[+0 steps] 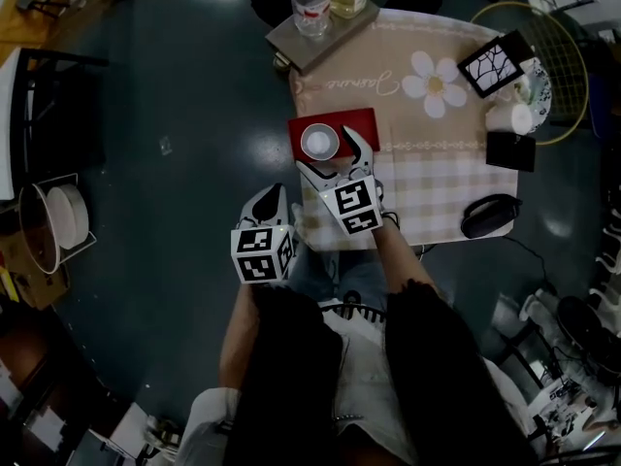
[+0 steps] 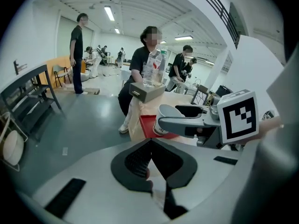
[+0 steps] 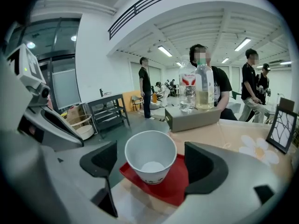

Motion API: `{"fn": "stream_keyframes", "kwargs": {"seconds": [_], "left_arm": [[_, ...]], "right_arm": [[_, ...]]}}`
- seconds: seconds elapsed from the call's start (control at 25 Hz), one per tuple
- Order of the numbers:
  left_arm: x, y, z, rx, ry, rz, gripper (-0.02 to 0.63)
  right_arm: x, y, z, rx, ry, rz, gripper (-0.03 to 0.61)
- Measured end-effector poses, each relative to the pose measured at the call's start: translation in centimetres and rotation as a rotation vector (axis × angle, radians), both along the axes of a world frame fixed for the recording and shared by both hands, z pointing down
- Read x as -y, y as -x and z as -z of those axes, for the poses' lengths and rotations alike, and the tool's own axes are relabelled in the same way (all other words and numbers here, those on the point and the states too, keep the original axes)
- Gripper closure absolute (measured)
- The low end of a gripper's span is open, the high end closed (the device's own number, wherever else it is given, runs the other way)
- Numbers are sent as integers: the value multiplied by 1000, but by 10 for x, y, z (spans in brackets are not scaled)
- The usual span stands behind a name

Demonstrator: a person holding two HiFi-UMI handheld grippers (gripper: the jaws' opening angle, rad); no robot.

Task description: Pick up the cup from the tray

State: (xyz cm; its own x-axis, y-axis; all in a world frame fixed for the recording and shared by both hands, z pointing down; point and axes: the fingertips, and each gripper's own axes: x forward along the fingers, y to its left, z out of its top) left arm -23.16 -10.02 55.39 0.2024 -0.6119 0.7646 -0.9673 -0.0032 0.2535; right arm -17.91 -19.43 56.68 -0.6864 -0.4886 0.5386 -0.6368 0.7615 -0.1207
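**A:** In the head view, where is the paper cup?

**B:** It stands upright on the red tray, at the near edge of the checked tablecloth. The right gripper reaches toward it with its jaws spread. The left gripper hangs off the table.

**A:** And the left gripper view?

**B:** Its jaws are pressed together on nothing. It is best held clear of the tray.

**A:** The right gripper view?

**B:** The cup sits between the parted pads, roughly centred and touching neither. I'd ease forward until the pads face the wall below the rim. Then squeeze gently, since thin paper probably buckles. Lift straight up so the tray isn't dragged along.
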Motion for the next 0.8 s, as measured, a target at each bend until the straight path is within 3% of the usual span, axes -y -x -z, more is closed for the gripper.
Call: {"fn": "stream_keyframes", "kwargs": {"seconds": [0.16, 0.48, 0.56, 0.8], "left_arm": [[2, 7, -8, -26, 25, 34, 606], [-6, 11, -26, -37, 85, 54, 606], [-13, 11, -31, -38, 99, 58, 606], [-19, 20, -33, -32, 107, 90, 606]], "right_arm": [[6, 3, -8, 18, -1, -43, 146], [14, 10, -21, -19, -9, -30, 150], [13, 11, -20, -11, -5, -15, 223], [14, 9, -13, 6, -10, -17, 243]]}}
